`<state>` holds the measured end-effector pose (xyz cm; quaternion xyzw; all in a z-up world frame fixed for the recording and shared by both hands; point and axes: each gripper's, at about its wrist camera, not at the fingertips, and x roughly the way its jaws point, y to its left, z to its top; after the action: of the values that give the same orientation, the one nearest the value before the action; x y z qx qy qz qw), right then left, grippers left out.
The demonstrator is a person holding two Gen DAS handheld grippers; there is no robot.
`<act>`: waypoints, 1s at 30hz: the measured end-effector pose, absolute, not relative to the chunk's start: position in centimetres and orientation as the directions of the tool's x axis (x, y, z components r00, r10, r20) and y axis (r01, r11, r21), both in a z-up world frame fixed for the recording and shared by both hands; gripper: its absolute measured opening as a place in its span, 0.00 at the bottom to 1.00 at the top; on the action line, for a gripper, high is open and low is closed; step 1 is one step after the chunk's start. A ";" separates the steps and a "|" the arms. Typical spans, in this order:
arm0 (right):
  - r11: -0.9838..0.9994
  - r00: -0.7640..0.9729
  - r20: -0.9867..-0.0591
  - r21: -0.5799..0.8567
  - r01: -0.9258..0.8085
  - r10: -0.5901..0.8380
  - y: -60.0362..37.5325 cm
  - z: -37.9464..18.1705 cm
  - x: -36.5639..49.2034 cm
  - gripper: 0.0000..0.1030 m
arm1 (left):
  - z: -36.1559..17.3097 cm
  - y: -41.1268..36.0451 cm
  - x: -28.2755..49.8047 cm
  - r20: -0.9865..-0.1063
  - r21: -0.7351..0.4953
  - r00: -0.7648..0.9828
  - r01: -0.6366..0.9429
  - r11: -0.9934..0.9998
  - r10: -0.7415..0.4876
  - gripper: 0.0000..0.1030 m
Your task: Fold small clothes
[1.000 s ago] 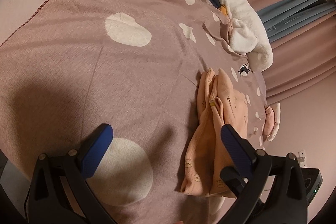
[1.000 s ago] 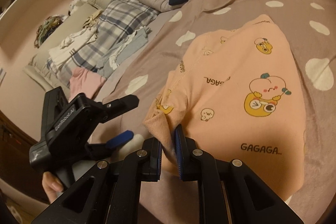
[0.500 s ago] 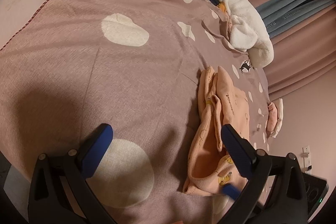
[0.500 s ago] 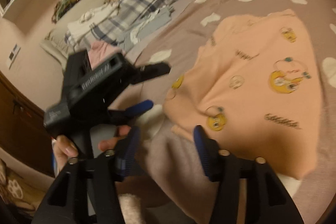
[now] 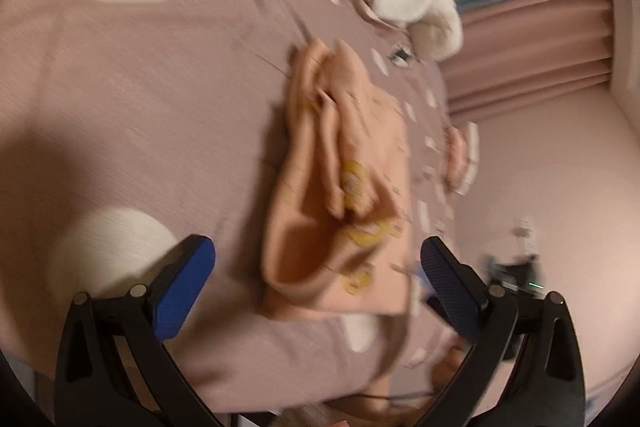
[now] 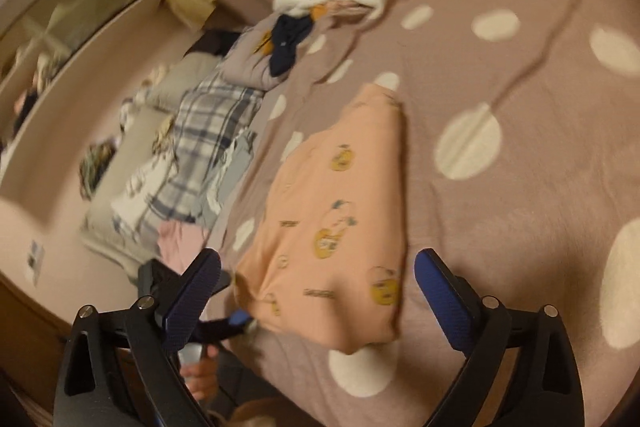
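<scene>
Lying flat on dotted bed cover [image 6: 520, 211], lower centre of right wrist frame: folded peach garment [image 6: 340, 227]; right tool [image 6: 318, 281] just spread wide, jaws either side, not touching; left tool [image 5: 318, 267] also wide open, empty, garment ahead between fingers; both views blurred

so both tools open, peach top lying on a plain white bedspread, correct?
Not white or plain. The bedspread is dusty mauve with cream spots, as the right wrist view shows. The rest holds: left tool and right tool open, peach top lying on it.
</scene>
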<state>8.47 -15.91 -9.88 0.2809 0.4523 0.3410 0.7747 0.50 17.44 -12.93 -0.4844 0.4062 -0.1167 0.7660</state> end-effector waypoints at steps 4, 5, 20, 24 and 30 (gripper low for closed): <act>0.559 0.276 -0.501 0.804 -0.203 0.820 -15.0 -12.9 9.8 0.95 | -13.3 16.3 1.1 -0.461 -0.872 0.602 -0.171 0.458 -0.652 1.00; 0.550 0.265 -0.495 0.809 -0.207 0.827 -14.6 -13.0 10.0 0.95 | -13.2 16.1 1.2 -0.470 -0.866 0.597 -0.170 0.470 -0.650 1.00; 0.442 0.158 -0.416 0.875 -0.197 0.895 -11.2 -13.7 15.0 0.95 | -14.6 15.3 5.9 -0.290 -0.957 0.635 -0.168 0.238 -0.716 0.99; 0.468 0.210 -0.429 0.861 -0.199 0.879 -10.8 -13.9 14.5 0.95 | -14.5 14.9 7.3 -0.272 -0.961 0.623 -0.133 0.244 -0.734 0.99; 0.542 0.298 -0.469 0.803 -0.247 0.831 -11.3 -14.5 13.6 0.62 | -14.4 12.8 7.0 -0.440 -0.880 0.650 -0.176 0.441 -0.620 0.64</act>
<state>13.60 -11.35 -14.46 0.3118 0.4682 0.3631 0.7428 7.03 12.82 -14.39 -0.5078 0.3916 -0.1474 0.7530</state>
